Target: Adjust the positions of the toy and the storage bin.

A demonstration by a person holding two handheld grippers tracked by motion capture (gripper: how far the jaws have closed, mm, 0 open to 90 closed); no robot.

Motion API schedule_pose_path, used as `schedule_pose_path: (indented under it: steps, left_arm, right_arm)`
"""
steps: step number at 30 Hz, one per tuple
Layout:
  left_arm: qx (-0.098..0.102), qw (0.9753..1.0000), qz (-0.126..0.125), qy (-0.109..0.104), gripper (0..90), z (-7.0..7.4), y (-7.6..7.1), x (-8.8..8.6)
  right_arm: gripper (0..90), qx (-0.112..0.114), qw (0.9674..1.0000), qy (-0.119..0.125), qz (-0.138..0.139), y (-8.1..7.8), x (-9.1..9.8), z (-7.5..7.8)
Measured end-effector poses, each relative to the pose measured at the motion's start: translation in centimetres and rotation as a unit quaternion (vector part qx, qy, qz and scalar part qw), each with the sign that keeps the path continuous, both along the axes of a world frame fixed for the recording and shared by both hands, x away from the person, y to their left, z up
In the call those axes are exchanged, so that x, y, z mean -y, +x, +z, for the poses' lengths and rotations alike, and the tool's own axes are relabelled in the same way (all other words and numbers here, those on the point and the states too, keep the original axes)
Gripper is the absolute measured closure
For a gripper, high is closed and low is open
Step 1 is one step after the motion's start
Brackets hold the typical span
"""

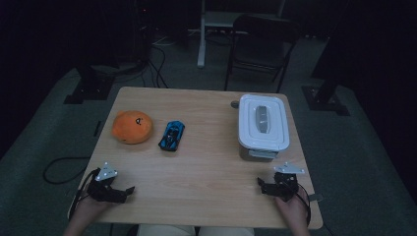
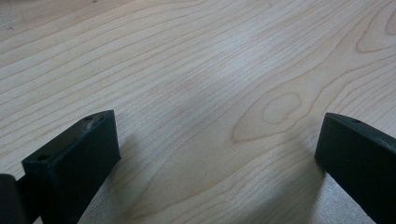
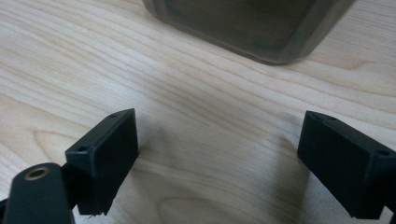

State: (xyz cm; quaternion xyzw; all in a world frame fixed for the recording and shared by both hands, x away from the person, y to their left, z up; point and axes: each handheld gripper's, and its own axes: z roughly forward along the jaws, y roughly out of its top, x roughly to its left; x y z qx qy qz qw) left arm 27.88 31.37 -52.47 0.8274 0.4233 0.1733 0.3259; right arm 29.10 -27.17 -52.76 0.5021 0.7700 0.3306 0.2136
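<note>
Both the left tool [image 1: 129, 189] and the right tool [image 1: 260, 184] rest on the tabletop [image 1: 206, 172] with jaws wide apart, holding nothing, the right one near the grey white-lidded container [image 1: 261, 127].

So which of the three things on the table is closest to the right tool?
The white lidded box, standing just beyond the right tool. The blue toy car and the orange fruit sit farther off on the table's left half.

A folding chair [image 1: 260, 46] stands beyond the wooden table [image 1: 206, 167], with black cables [image 1: 157, 69] trailing across the grey floor
</note>
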Motion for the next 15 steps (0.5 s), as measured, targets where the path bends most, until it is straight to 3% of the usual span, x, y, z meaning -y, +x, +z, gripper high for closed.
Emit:
schedule_pose_path:
  steps: [10,15]
  left_arm:
    - [0.000,0.9999,-0.012,0.001,0.3,0.01,0.01,-0.02]
    - [-0.001,1.0000,0.002,0.003,1.2,0.09,0.09,0.13]
  right_arm:
    - [12.2,0.000,1.0000,0.001,0.008,-0.19,0.30,-0.01]
    - [12.2,0.000,1.0000,0.001,0.008,-0.19,0.30,-0.01]
